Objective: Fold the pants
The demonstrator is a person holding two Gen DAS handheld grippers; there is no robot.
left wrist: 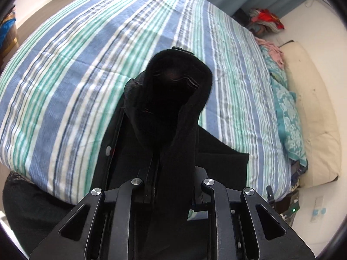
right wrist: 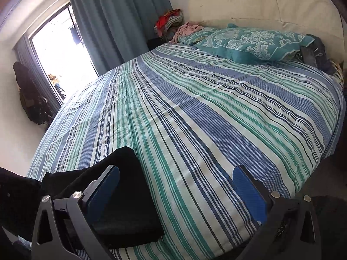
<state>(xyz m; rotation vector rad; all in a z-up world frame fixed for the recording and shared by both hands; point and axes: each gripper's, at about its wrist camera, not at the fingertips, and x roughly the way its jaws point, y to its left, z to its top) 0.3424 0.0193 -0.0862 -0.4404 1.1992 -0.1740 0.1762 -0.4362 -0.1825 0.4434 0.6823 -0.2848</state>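
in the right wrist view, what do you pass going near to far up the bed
Black folded pants at the near edge → striped blue, green and white bedspread → teal patterned pillow → cream padded headboard.

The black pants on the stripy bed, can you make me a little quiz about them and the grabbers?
1. True or false: the left gripper is pinching the black pants.
2. What is between the pads of the right gripper?
A. a pillow
B. nothing, only the striped bedspread shows behind
C. a red shirt
3. Fill in: at the head of the bed lies a ____ patterned pillow.

Key: 1 true. 2 B; its jaws stand wide apart, with the pants lying beside one finger. 3 teal.
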